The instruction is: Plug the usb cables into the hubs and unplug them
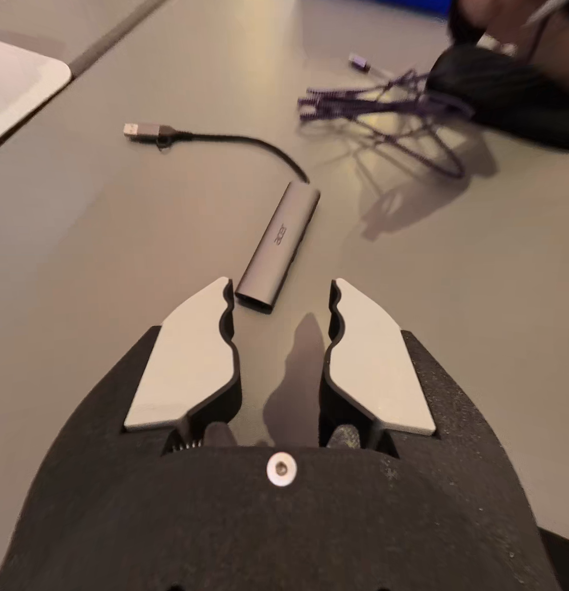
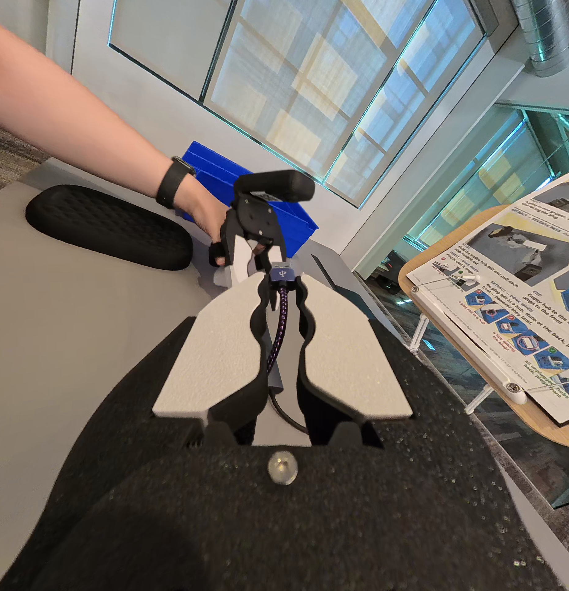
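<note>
A grey USB hub (image 1: 278, 248) lies on the grey table (image 1: 116, 240), its black cable curving to a grey plug (image 1: 142, 130) at the left. My left gripper (image 1: 281, 283) is open and empty, just in front of the hub's near end. My right gripper (image 2: 282, 279) is shut on a blue USB plug (image 2: 281, 274), held above the table; its purple braided cable (image 2: 278, 326) runs back between the fingers. The right gripper also shows blurred in the left wrist view (image 1: 500, 92), with the purple cable bundle (image 1: 382, 105) hanging from it. The left gripper shows in the right wrist view (image 2: 244, 256).
A second purple plug (image 1: 359, 61) lies at the far right of the table. A white slab (image 1: 17, 83) sits at the left. A black pad (image 2: 107, 224) and a blue bin (image 2: 212, 179) are behind the person's arm (image 2: 84, 128). An instruction sheet (image 2: 516, 287) stands right. To reach the white slab (image 1: 17, 83) in a straight line is about 30 centimetres for my left fingers, about 40 centimetres for my right.
</note>
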Available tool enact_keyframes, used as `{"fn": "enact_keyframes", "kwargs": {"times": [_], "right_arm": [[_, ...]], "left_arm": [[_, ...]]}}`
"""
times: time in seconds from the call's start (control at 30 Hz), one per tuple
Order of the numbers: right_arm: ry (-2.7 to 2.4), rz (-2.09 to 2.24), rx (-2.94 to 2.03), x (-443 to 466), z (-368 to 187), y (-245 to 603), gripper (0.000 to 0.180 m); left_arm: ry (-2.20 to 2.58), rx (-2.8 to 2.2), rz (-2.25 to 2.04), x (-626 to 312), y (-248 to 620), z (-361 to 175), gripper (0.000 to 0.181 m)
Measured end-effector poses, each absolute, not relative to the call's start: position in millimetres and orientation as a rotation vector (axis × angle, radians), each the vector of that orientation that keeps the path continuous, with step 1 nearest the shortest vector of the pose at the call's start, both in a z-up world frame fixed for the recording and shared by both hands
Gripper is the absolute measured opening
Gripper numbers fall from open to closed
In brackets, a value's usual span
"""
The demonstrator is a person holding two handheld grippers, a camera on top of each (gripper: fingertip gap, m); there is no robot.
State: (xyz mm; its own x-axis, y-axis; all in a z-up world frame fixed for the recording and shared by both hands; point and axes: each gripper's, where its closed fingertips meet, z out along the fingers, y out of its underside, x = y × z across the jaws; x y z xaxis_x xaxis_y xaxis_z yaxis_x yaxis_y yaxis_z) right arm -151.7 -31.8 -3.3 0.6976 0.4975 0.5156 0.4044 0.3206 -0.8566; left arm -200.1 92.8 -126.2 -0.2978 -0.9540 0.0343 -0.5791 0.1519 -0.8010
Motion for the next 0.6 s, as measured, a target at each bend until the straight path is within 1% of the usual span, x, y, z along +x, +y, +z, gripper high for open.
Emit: {"fn": "enact_keyframes", "kwargs": {"times": [0.1, 0.3, 0.33, 0.37, 0.47, 0.5, 0.6], "right_arm": [[-0.858, 0.073, -1.296, -149.8, -4.7, -31.2, 0.016], [-0.852, 0.073, -1.305, -145.1, -5.5, -30.4, 0.015], [-0.852, 0.075, -1.307, -144.6, -5.5, -30.6, 0.015], [-0.852, 0.076, -1.307, -144.0, -5.7, -30.6, 0.015], [-0.854, 0.076, -1.312, -143.2, -7.0, -29.7, 0.015], [-0.855, 0.074, -1.314, -143.1, -7.6, -29.3, 0.015], [-0.861, 0.071, -1.318, -143.7, -9.1, -29.2, 0.015]], "left_arm": [[2.014, -1.437, -0.936, -189.7, 95.5, -139.3, 0.058], [2.091, -1.443, -0.893, -180.2, 94.1, -158.5, 0.05], [2.088, -1.46, -0.895, -179.8, 95.1, -159.5, 0.049], [2.079, -1.463, -0.895, -179.5, 96.1, -159.0, 0.044], [2.055, -1.493, -0.875, -179.3, 97.7, -159.2, 0.041], [2.049, -1.502, -0.869, -179.1, 98.1, -159.2, 0.036], [2.042, -1.514, -0.864, -178.8, 98.9, -159.2, 0.035]]}}
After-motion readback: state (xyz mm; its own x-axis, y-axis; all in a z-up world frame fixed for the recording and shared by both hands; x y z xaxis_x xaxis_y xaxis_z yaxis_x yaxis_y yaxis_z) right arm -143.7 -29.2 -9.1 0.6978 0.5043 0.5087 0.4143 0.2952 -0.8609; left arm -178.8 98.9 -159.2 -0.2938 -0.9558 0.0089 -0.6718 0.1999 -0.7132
